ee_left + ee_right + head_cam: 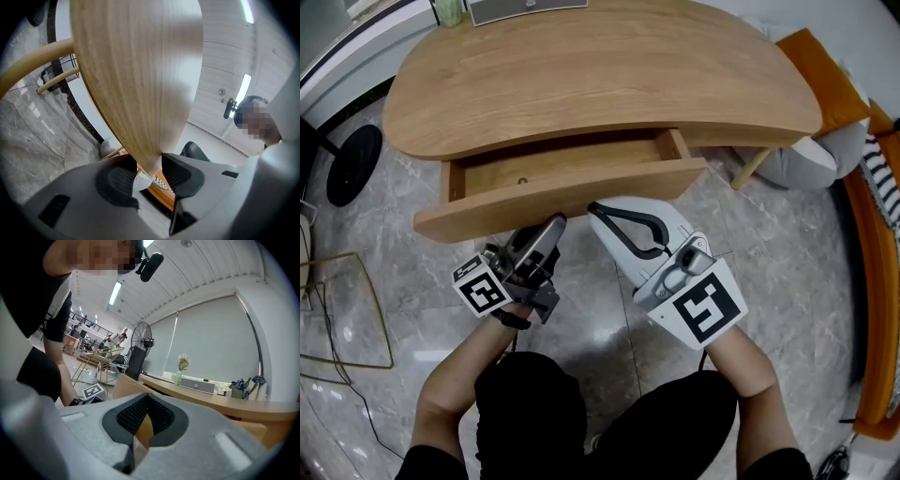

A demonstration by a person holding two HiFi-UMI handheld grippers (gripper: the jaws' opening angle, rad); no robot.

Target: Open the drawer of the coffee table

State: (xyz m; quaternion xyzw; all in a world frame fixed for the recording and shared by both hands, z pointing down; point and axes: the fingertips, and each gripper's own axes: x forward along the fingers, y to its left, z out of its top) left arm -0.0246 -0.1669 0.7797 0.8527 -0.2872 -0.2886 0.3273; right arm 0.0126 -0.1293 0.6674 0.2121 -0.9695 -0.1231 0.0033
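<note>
The oval wooden coffee table (600, 75) has its drawer (562, 159) pulled out toward me, and the inside looks empty. My left gripper (551, 225) reaches up from below the drawer front (562, 192). In the left gripper view its jaws (149, 176) are shut on the lower edge of that wooden panel (140, 70), pads against both faces. My right gripper (596, 210) sits just right of it, with its tip at the drawer front's lower edge. Its pads (161, 416) meet with nothing between them, and the drawer front (124, 385) lies just beyond.
An orange sofa (872, 281) and a grey cushion (811, 159) stand to the right. At the left are a black fan base (354, 164) and a gold wire frame (347, 309). A grey speaker (197, 385) and a vase (180, 371) stand on the tabletop.
</note>
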